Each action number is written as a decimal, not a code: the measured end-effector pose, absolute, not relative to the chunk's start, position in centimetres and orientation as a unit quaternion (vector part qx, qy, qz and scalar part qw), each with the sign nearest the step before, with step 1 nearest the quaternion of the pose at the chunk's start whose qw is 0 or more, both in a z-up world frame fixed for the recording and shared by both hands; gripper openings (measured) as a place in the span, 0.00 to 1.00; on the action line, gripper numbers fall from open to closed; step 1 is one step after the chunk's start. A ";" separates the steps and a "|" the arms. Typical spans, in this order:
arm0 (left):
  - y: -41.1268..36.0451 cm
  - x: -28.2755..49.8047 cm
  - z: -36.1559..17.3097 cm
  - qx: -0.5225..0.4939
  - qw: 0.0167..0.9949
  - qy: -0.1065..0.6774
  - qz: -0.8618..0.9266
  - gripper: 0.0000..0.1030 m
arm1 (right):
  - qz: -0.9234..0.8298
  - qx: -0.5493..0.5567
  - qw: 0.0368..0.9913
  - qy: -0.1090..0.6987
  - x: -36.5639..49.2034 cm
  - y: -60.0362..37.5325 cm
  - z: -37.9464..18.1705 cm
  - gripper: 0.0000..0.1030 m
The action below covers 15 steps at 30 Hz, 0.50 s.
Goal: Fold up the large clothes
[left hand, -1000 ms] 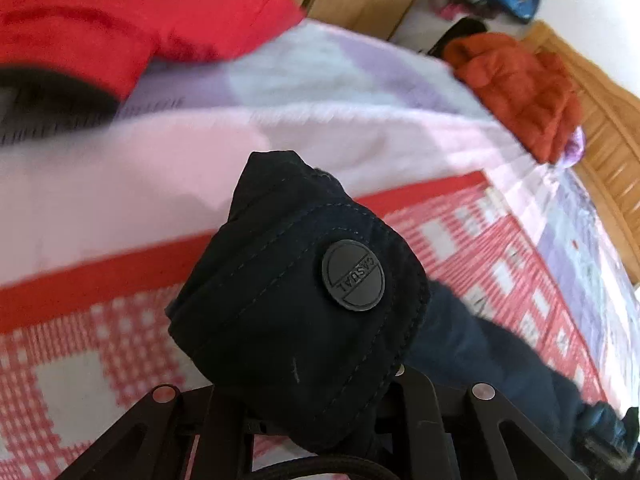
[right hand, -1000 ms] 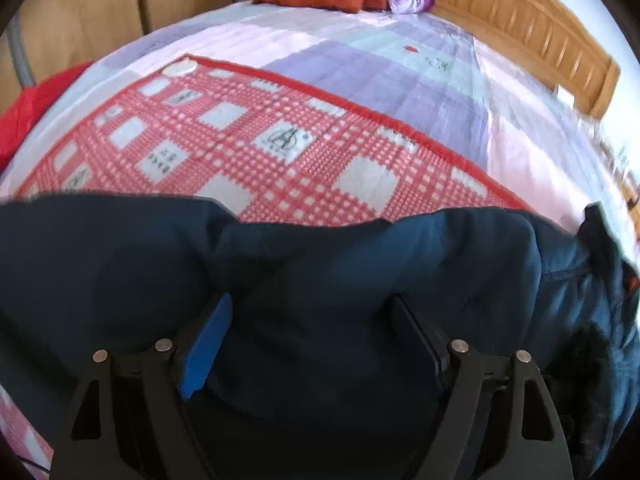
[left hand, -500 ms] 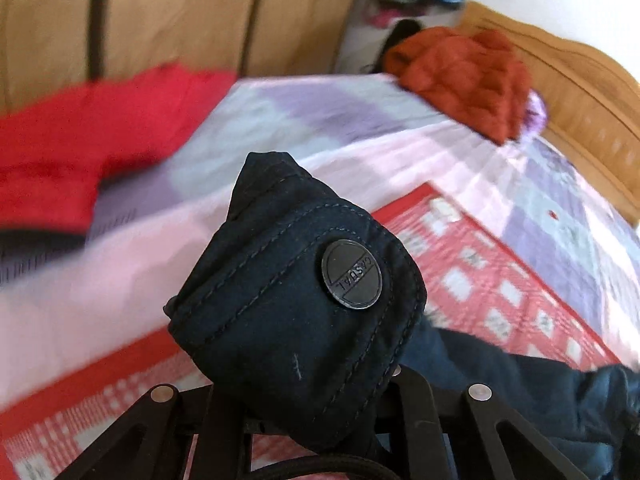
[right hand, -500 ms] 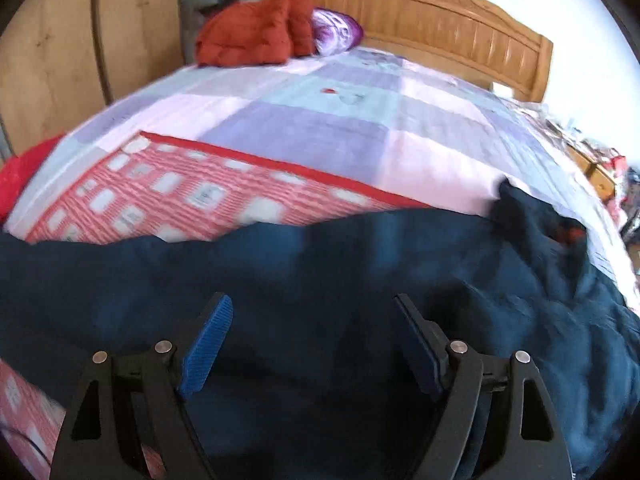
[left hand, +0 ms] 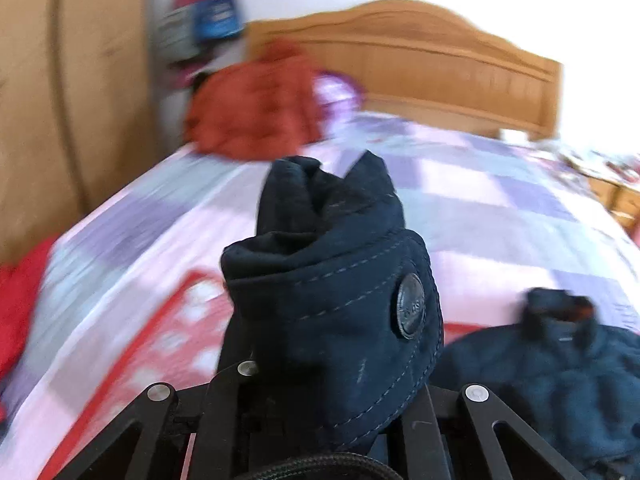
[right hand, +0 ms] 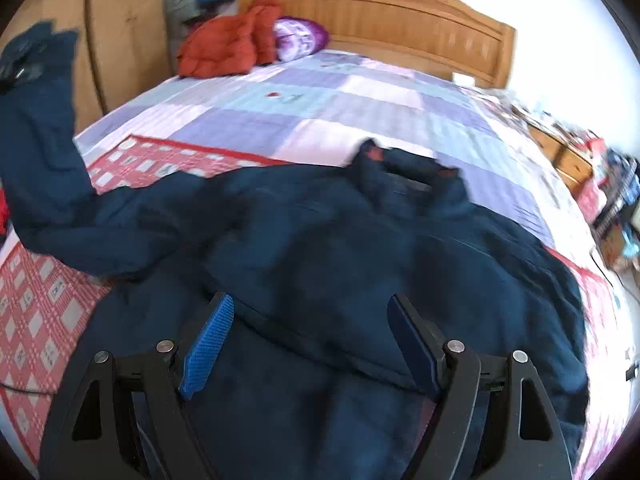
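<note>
A dark navy jacket [right hand: 340, 240] lies spread on the bed, its collar [right hand: 404, 172] towards the headboard. My left gripper [left hand: 320, 384] is shut on the jacket's sleeve cuff [left hand: 332, 300], which has a round dark button [left hand: 410, 306] and hides the fingertips. In the right wrist view that sleeve [right hand: 36, 128] is lifted high at the far left. My right gripper [right hand: 310, 332] hovers over the jacket's body with its blue pads [right hand: 208, 340] wide apart. Its jaws are closing, with cloth beneath them but none pinched.
A red checked blanket [right hand: 40, 312] lies under the jacket on a pastel patchwork bedspread [right hand: 320, 108]. An orange-red jacket [right hand: 224, 48] and a purple pillow [right hand: 300, 38] sit by the wooden headboard [right hand: 400, 8]. Left stands a wardrobe [right hand: 120, 20]; right, a cluttered cabinet [right hand: 568, 156].
My left gripper rose and rolled with the cuff still in it, and its view swung towards the headboard. My right gripper drew up and back, so the whole jacket and its collar now show.
</note>
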<state>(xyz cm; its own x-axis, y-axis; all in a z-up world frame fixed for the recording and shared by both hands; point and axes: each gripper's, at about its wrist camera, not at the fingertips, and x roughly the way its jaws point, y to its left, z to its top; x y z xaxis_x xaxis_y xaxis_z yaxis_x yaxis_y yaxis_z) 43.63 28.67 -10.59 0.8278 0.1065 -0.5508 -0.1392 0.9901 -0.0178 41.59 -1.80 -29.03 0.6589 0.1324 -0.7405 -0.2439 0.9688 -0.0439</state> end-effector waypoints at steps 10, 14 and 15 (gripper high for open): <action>-0.3 47.9 -10.2 0.032 0.949 0.294 -0.108 0.11 | 0.051 -0.068 0.915 0.395 34.7 -17.9 -25.9 0.80; -11.3 47.8 -14.5 0.070 0.931 0.323 -0.158 0.11 | 0.026 -0.054 0.915 0.400 33.2 -24.3 -25.7 0.80; -13.3 47.8 -15.6 0.077 0.926 0.332 -0.163 0.11 | 0.022 -0.050 0.914 0.402 33.0 -25.7 -25.7 0.80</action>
